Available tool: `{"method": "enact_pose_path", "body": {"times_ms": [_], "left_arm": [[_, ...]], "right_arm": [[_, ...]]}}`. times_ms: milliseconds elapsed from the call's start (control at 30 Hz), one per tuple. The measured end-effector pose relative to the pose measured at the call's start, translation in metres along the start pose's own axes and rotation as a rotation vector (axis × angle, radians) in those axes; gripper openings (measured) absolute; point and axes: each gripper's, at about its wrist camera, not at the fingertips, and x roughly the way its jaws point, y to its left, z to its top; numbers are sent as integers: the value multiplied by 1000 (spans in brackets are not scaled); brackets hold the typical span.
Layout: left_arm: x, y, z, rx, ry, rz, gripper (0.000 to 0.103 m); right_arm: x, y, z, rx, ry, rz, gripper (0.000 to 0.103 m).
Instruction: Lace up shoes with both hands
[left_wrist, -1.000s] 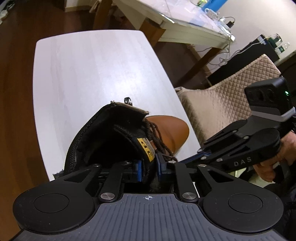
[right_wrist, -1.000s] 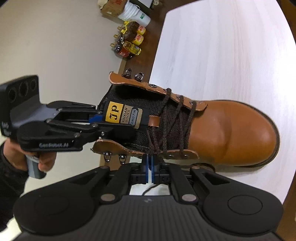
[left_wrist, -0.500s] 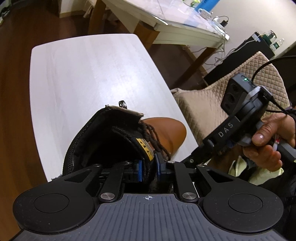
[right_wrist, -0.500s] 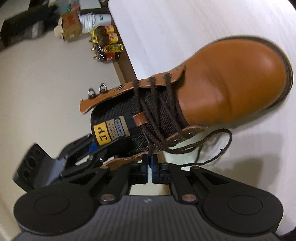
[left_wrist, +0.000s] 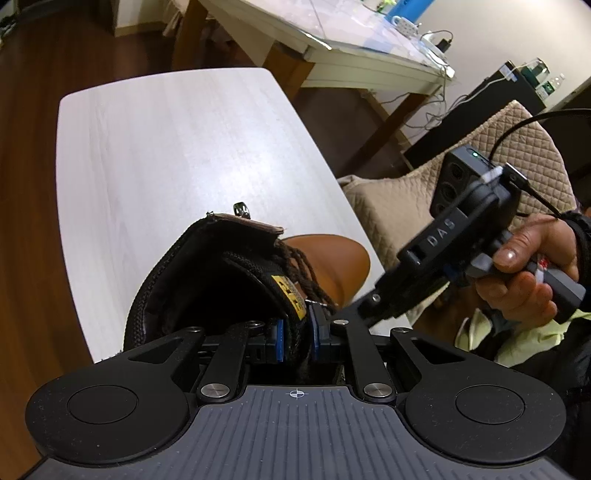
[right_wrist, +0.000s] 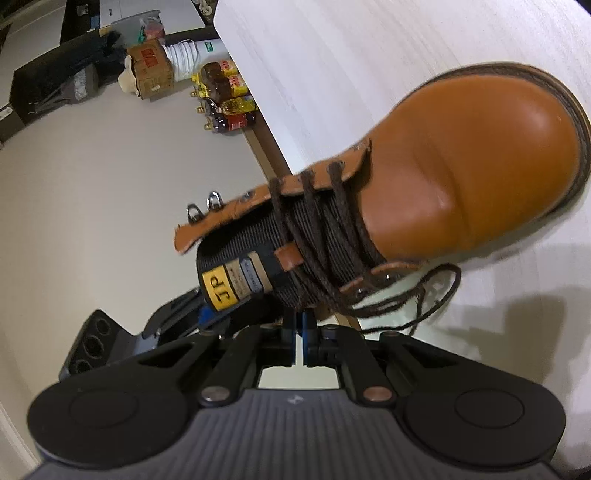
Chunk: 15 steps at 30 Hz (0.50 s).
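A tan leather boot (right_wrist: 461, 173) with a black tongue (right_wrist: 240, 273) and dark brown laces (right_wrist: 325, 243) lies on the white table (right_wrist: 369, 55). My left gripper (left_wrist: 295, 341) is shut on the boot's tongue, seen from behind the boot opening (left_wrist: 207, 280). My right gripper (right_wrist: 300, 341) is shut on the lace near the boot's lower eyelet flap; a loose lace loop (right_wrist: 424, 295) trails to the right. The right gripper also shows in the left wrist view (left_wrist: 373, 299), beside the boot.
The white table (left_wrist: 166, 155) stretches ahead of the boot. A quilted beige chair (left_wrist: 461, 177) stands at the right, a larger table (left_wrist: 351, 44) behind. Bottles (right_wrist: 225, 103) and a cardboard box (right_wrist: 149, 70) sit on the floor.
My right gripper has swung around the boot and pulled back, drawing out a loose loop of lace. The left gripper keeps its hold on the tongue.
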Motion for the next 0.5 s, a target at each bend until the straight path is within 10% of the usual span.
{"method": "enact_pose_path", "body": {"times_ms": [500], "left_arm": [[2, -3, 4, 22, 11, -3, 11]], "right_arm": [[27, 45, 49, -362, 324, -126, 4]]}}
